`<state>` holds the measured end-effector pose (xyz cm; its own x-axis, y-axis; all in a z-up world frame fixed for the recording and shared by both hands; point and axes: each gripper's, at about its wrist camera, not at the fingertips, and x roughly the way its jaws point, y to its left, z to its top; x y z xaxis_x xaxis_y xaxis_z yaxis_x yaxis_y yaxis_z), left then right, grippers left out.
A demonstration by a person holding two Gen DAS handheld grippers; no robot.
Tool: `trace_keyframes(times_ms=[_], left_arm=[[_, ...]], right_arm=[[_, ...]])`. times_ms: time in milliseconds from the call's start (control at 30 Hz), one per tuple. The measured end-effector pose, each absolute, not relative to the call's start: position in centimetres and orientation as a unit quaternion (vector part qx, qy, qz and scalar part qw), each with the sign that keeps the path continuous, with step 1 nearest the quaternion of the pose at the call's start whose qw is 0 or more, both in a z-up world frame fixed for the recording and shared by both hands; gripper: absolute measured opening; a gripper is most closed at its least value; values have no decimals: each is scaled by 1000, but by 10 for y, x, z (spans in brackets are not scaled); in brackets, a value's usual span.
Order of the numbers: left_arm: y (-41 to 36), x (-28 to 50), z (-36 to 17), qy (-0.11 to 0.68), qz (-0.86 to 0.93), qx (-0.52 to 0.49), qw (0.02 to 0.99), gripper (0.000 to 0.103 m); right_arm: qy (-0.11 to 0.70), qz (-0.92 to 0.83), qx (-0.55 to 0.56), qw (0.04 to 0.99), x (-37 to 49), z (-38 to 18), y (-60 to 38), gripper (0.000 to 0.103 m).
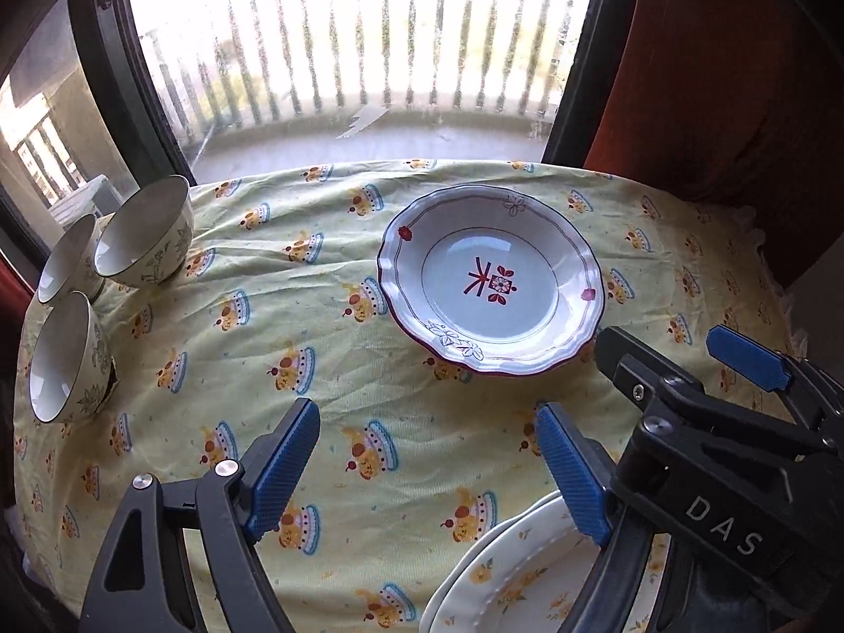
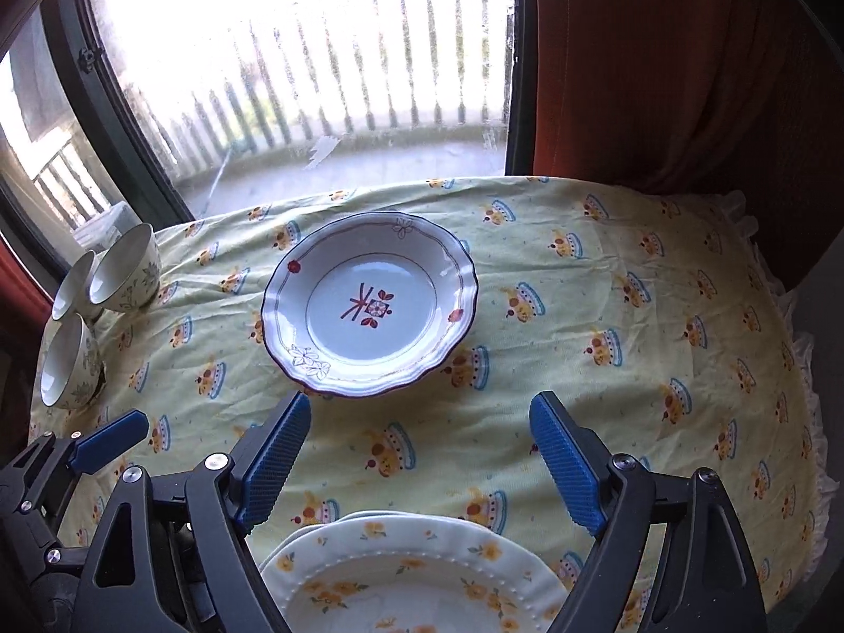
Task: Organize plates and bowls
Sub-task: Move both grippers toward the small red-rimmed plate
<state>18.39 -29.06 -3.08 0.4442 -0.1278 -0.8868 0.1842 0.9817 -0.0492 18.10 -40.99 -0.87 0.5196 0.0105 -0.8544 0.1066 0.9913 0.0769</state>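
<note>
Near edge: yellow-flower plates (image 2: pixel 406 575) stacked, cut off | L gripper (image 1: pixel 427 453), R gripper (image 2: pixel 419 453) jaws apart, empty

You're in a home: a table under a cartoon-print tablecloth (image 2: pixel 606 290) sits by a balcony window (image 1: pixel 364 53) with rust-red curtains (image 2: pixel 659 63).

Clothed table (image 2: pixel 606 316): plates (image 2: pixel 369 306), bowls (image 2: pixel 124 269).

White plate (image 2: pixel 369 311) with red motifs; yellow cartoon-print tablecloth (image 2: pixel 606 369); blue-padded tools.
</note>
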Motion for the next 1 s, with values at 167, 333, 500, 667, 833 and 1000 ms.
trace_keyframes(times_ms=[167,333,500,667,833,1000], left_arm=[[-296,217,-41,511,-60,24,857,86],[-301,246,-50,504,-38,25,862,86],[-306,271,-68,507,-29,26,861,85],[-306,287,-83,519,-28,9,855,84],[-308,300,-99,531,-25,5,847,77],[-311,306,-110,541,-27,13,841,69]], right_arm=[[493,-29,60,868,218,-23,-420,88],[491,-34,69,868,247,-30,-427,88],[497,-51,63,864,274,-46,-433,88],[506,-54,66,858,292,-62,-436,88],[517,-63,66,851,307,-77,-437,86],[532,-61,76,841,315,-93,-435,76]])
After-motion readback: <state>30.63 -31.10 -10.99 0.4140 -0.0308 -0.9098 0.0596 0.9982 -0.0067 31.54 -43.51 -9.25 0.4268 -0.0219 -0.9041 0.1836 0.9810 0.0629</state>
